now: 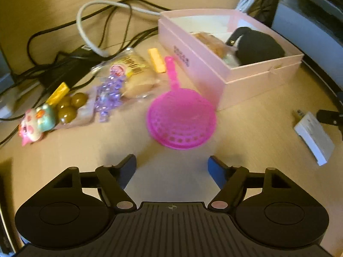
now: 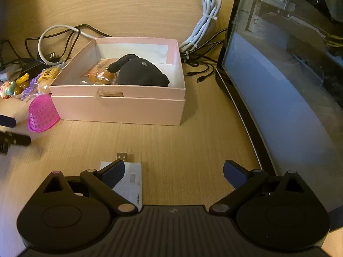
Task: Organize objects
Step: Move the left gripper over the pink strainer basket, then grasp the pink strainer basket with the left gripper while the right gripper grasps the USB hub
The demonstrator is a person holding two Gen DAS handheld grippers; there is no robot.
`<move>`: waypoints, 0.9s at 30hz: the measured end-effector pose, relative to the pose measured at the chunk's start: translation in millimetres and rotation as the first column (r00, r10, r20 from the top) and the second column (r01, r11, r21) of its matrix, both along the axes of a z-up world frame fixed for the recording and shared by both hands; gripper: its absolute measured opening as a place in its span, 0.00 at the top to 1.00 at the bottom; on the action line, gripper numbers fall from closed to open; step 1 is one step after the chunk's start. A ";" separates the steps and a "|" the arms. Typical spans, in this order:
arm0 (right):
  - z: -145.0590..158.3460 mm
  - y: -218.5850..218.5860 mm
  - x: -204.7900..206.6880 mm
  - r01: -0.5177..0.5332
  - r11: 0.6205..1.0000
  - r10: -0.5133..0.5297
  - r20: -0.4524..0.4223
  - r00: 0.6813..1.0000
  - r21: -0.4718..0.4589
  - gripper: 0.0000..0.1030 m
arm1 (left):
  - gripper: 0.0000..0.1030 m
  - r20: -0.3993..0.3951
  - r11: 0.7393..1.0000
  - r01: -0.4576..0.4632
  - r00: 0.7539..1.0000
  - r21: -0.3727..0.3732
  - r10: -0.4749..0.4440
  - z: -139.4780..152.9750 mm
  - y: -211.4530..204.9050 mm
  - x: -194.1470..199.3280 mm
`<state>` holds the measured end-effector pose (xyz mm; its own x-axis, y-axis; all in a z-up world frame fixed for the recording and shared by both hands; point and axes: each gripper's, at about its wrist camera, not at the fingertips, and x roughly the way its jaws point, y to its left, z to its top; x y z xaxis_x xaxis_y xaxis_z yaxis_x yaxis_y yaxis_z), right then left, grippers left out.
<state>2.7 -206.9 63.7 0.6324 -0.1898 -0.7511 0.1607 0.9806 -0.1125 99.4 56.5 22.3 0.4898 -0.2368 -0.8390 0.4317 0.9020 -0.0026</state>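
Observation:
A pink sieve [image 1: 181, 122] lies on the wooden desk beside the open pink box [image 1: 214, 75], just ahead of my left gripper [image 1: 172, 167], which is open with nothing between its fingers. The box holds a black plush toy [image 2: 139, 72] and a wrapped pastry [image 2: 100, 72]. Left of the sieve lie a bagged bun [image 1: 137, 79], purple beads [image 1: 109, 94], a yellow block [image 1: 157, 61], brown balls [image 1: 70, 107] and a pig figurine [image 1: 36, 124]. My right gripper [image 2: 173, 169] is open over the desk; a white USB card [image 2: 130, 182] lies under its left finger.
Black and grey cables [image 1: 85, 32] tangle behind the small items. A bundled white cable [image 2: 205, 17] lies behind the box. A glass-sided computer case [image 2: 289, 75] stands along the right. Bare desk runs between the box's front wall [image 2: 118, 111] and my right gripper.

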 end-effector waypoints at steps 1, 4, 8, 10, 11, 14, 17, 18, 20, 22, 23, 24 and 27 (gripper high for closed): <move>0.4 0.6 -1.1 0.005 1.000 -0.005 0.001 1.000 0.000 0.04 | 0.27 0.009 1.000 -0.011 1.000 -0.020 0.011 1.7 1.1 -1.2; 1.6 0.9 -6.3 0.019 1.000 -0.019 0.007 1.000 -0.005 0.04 | 0.28 0.099 0.996 -0.042 0.994 -0.082 0.050 16.0 3.0 -6.1; 1.9 -2.9 -14.0 0.040 0.999 -0.040 0.005 0.999 -0.002 0.04 | 0.28 0.178 0.994 -0.028 0.983 -0.108 0.047 27.8 -5.7 2.1; 2.7 -4.4 -19.7 0.049 0.999 -0.049 0.004 0.999 0.001 0.04 | 0.28 0.176 0.996 -0.019 0.984 -0.090 0.034 25.4 -13.5 10.6; 3.3 -4.8 -22.4 0.051 0.999 -0.051 0.003 0.999 0.003 0.04 | 0.28 0.175 0.997 -0.020 0.984 -0.075 0.033 21.9 -17.5 14.4; 6.7 -4.4 -32.3 0.047 0.999 -0.047 0.005 0.999 0.002 0.04 | 0.28 0.160 0.998 -0.030 0.986 -0.058 0.039 7.2 -25.4 22.6; 8.6 -4.9 -43.2 0.033 0.999 -0.033 0.010 0.999 0.008 0.03 | 0.28 0.185 0.997 -0.030 0.982 -0.069 0.042 0.7 -31.0 22.7; 7.3 -5.2 -46.1 0.027 1.000 -0.027 0.006 1.000 0.008 0.02 | 0.28 0.199 0.997 -0.031 0.979 -0.069 0.045 -0.5 -32.6 22.7; 4.4 -5.0 -48.1 0.017 1.000 -0.017 -0.014 1.000 0.002 0.02 | 0.39 0.225 0.997 -0.033 0.973 -0.074 0.049 -2.9 -34.1 22.1; 3.8 -5.5 -50.2 0.003 1.000 -0.002 -0.027 1.000 0.010 0.02 | 0.41 0.249 0.997 -0.032 0.967 -0.073 0.050 -4.5 -35.1 17.7; 4.7 -6.0 -50.8 -0.011 1.000 0.012 -0.028 1.000 0.016 0.02 | 0.41 0.255 0.996 -0.039 0.965 -0.078 0.058 -5.3 -34.4 13.6; 6.0 -4.9 -52.0 -0.030 0.999 0.030 -0.027 0.999 0.016 0.02 | 0.41 0.255 0.995 -0.056 0.964 -0.083 0.076 -5.4 -33.7 7.9; 9.2 0.7 -53.5 -0.096 0.995 0.096 -0.011 0.995 -0.005 0.02 | 0.41 0.203 0.986 -0.149 0.966 -0.081 0.163 1.0 -32.9 -13.4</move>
